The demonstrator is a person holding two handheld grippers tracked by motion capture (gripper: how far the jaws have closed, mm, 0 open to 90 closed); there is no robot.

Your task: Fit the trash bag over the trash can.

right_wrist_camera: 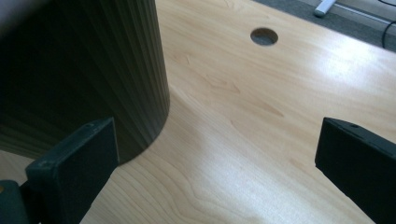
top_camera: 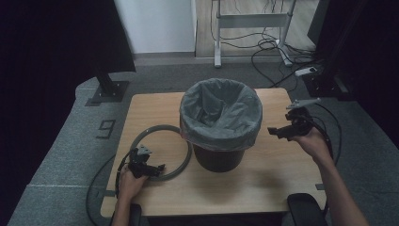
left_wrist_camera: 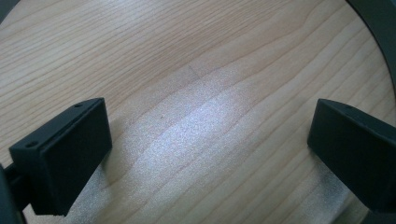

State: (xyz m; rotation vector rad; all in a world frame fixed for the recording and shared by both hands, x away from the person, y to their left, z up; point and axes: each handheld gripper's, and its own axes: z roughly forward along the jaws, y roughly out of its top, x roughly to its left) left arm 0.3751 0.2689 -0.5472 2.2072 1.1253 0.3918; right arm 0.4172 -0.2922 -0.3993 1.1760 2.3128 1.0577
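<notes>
A dark ribbed bin [top_camera: 219,157] stands at the table's middle, lined with a grey bag [top_camera: 221,113] folded over its rim. To its left a grey ring [top_camera: 155,129] lies flat on the wooden table [top_camera: 263,183]. My left gripper [top_camera: 160,168] rests at the ring's near edge, open. In the left gripper view its jaws [left_wrist_camera: 210,154] stand wide over bare wood, and the ring's arc [left_wrist_camera: 380,23] curves past the upper right. My right gripper [top_camera: 274,132] hovers just right of the bin, open. The right gripper view has the bin's wall [right_wrist_camera: 93,70] beside its left jaw, with nothing between the jaws [right_wrist_camera: 215,168].
A round cable hole [right_wrist_camera: 264,36] pierces the tabletop beyond the right gripper. Grey carpet surrounds the table, with a "9" mark [top_camera: 106,128] at the left. A black stand base [top_camera: 109,90] and loose cables [top_camera: 277,56] lie behind the table.
</notes>
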